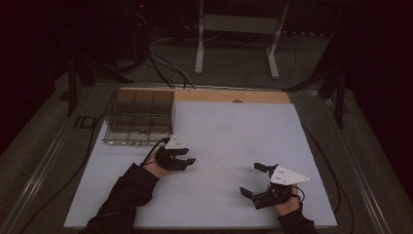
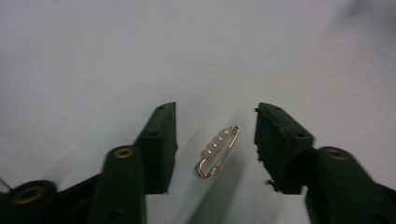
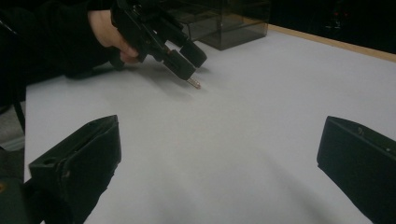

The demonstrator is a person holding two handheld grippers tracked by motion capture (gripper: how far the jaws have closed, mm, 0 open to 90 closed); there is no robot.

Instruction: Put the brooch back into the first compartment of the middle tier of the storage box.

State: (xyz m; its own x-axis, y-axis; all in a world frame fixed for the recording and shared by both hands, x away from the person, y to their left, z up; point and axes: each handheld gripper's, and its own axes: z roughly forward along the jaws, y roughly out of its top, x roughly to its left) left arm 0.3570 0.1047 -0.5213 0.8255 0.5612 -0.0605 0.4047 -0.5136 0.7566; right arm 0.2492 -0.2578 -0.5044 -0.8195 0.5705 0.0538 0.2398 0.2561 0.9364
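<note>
Left gripper straddles a small gold pin with pale stones lying flat on the white table; its jaws stand apart, clear of it, across the pin's long axis. Right gripper waits wide open, well apart.

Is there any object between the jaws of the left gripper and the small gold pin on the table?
Nothing visible. The gold pin lies on the white table between the left gripper's jaws, with bare surface on both sides of it; the pads do not touch it.
</note>
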